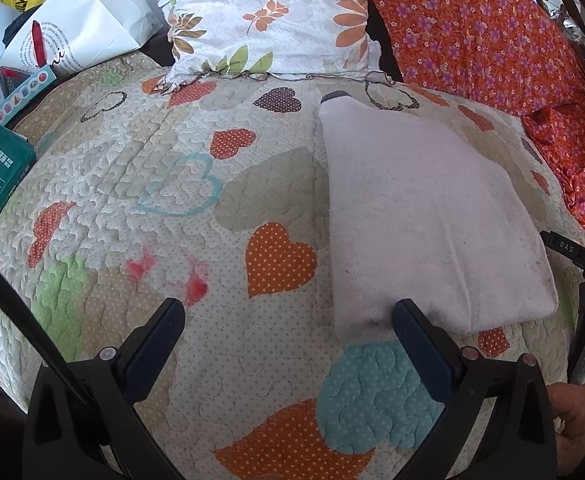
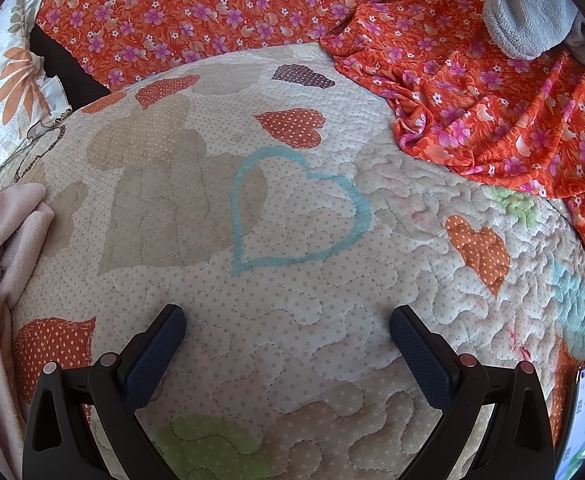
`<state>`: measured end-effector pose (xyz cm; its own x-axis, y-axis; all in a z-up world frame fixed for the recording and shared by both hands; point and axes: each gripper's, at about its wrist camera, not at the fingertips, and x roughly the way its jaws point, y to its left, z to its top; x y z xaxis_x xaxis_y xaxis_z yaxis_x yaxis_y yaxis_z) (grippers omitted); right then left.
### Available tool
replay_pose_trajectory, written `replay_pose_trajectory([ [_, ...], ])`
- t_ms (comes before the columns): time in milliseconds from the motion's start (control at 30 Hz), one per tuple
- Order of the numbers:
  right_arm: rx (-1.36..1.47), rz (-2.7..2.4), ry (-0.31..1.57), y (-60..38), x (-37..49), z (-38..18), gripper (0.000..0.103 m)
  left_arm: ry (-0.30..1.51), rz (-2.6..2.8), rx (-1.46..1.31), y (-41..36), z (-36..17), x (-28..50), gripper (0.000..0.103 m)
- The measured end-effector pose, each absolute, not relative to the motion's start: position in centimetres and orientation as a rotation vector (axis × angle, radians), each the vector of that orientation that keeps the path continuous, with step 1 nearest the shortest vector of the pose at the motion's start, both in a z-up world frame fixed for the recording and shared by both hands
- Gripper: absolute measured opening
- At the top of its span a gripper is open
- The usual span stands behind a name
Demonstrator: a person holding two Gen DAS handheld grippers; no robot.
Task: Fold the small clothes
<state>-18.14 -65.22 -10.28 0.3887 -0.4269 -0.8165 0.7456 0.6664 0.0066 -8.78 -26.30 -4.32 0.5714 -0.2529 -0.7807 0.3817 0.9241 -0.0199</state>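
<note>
Jaws of the left gripper point(image 1: 288, 312) stand wide apart, holding nothing. Its right finger tip overlaps the near edge of a folded pale pink cloth point(image 1: 424, 216), at the cloth's near left corner; whether it presses on the fabric or only hovers over it cannot be told. The left finger is well clear of the cloth, above bare heart-patterned quilt point(image 1: 212, 360).

That cloth lies flat on the quilt, ahead of and to the right of the open jaws. Its long axis runs away from the gripper, slanting a little to the left as it goes: the broad end is nearest the jaws, and the narrow end, with a small dark band point(image 1: 334, 97) at its tip, points toward the leaf-print pillow point(image 1: 268, 16) far ahead. An orange floral fabric point(image 1: 492, 32) lies beyond the cloth on the right, and a white paper bag point(image 1: 88, 20) sits far off to the left. A person's hand point(image 1: 580, 416) shows at the lower right edge.

Jaws of the right gripper point(image 2: 287, 320) are likewise spread wide and empty, both fingers over bare quilt, touching nothing that can be seen. A rumpled edge of pink cloth point(image 2: 8, 232) sits well to the left of these jaws. A phone point(image 2: 584, 412) with its screen lit lies to the right of the right finger.
</note>
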Motion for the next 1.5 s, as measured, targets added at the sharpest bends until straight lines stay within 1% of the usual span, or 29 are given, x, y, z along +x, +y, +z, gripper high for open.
replay_pose_trajectory([
  [1500, 0.407, -0.772, 0.894, -65.19, -18.09, -10.23, 0.103, 0.87, -0.358, 0.142, -26.14, -3.99, -8.89, 0.103],
])
